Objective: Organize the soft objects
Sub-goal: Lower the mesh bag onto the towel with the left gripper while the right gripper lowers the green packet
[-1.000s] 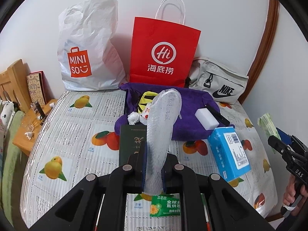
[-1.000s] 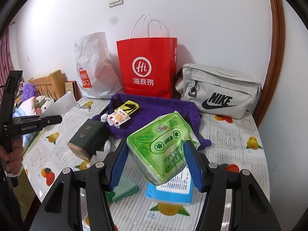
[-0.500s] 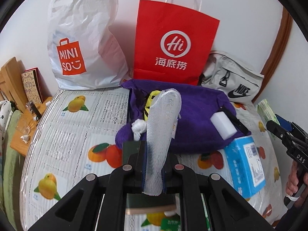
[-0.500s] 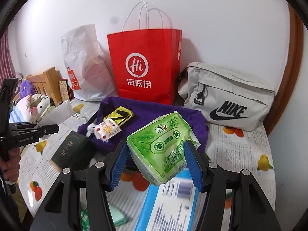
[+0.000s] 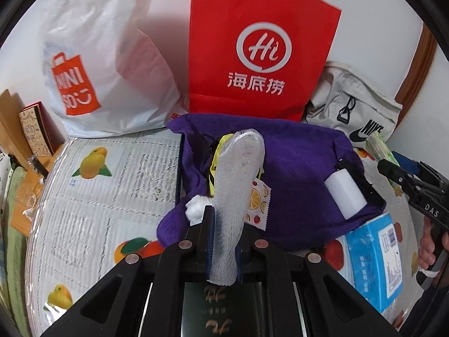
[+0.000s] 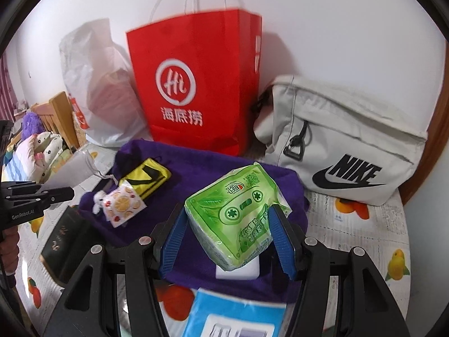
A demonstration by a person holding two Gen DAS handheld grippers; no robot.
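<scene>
My left gripper [image 5: 224,241] has its fingers clamped tight on a white mesh sleeve [image 5: 235,185], held up over the purple cloth [image 5: 303,168]. My right gripper [image 6: 230,241] squeezes a green tissue pack [image 6: 238,216] between its fingers, above the same cloth on the bed [image 5: 112,182].

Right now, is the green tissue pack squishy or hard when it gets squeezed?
Probably squishy: the green tissue pack bulges out between the right gripper fingers, and its wrapper creases near them. It also looks light, since it stays up with only its sides pinched. The glossy film may be a bit slippery.
</scene>
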